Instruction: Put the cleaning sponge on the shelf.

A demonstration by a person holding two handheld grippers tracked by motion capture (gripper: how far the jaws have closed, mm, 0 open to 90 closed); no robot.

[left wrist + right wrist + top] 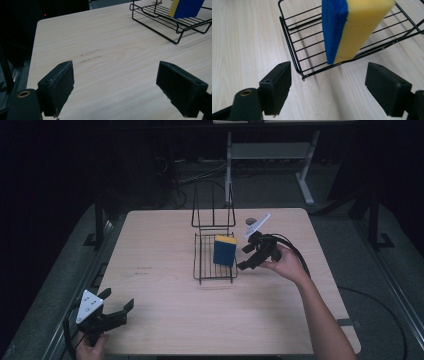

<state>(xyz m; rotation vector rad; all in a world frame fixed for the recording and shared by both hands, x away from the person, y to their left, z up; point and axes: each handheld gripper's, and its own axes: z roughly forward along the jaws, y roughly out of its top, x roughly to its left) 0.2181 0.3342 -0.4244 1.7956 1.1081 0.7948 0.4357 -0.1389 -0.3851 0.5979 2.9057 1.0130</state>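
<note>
— One sponge (pixel 225 250) is seen standing on edge in the wire rack (pixel 202 265) at mid-table, blue face and yellow body.
— And the right gripper (pixel 247 257)?
— It is held just beside the rack, jaws spread, nothing pinched.
— The left gripper (pixel 119 306)?
— Spread too, well apart, over bare table (pixel 165 310) at the near corner.

A pale wooden table (pixel 165 315) carries a small dark round object (pixel 251 221) near its far edge.
</note>
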